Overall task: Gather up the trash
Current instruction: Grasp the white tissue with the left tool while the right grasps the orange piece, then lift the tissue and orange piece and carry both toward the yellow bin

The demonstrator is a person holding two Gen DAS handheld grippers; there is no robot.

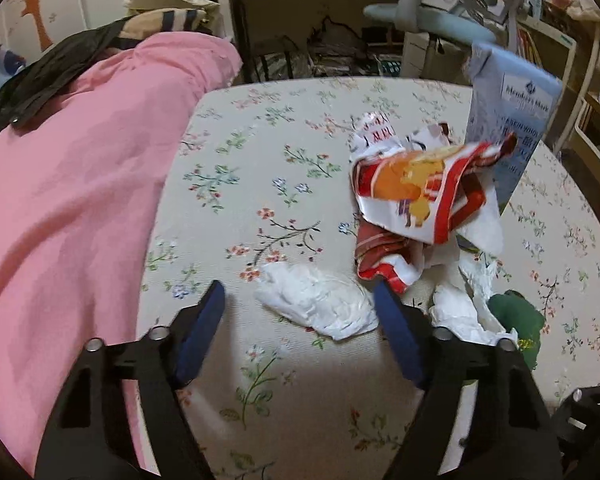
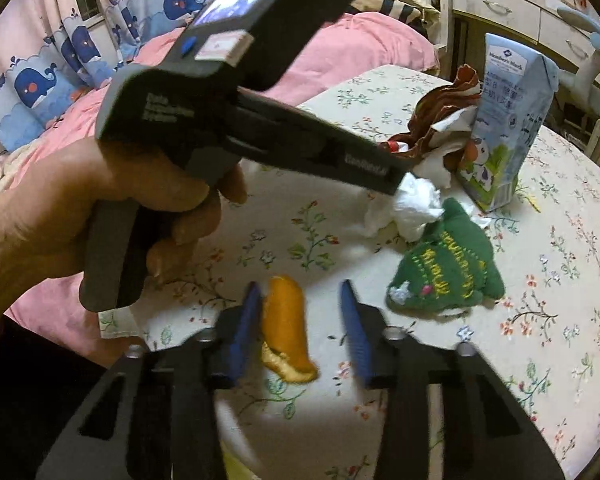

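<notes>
On the floral tablecloth (image 1: 260,140) lies a crumpled white tissue (image 1: 320,306), between the blue fingers of my left gripper (image 1: 298,287), which is open; the right finger is at the tissue's end and the left stands clear. Behind it is a crumpled red, white and orange snack wrapper (image 1: 420,184) over more tissue (image 1: 460,312). A piece of orange peel (image 2: 286,332) sits between the fingers of my right gripper (image 2: 300,285), also open, with the left finger against the peel and a gap on the right.
A light blue milk carton (image 2: 508,120) stands upright behind the trash. A green plush toy (image 2: 448,276) lies right of the peel. A pink blanket (image 1: 80,200) borders the table on the left. A hand (image 2: 100,208) holds the other gripper's handle across the right wrist view.
</notes>
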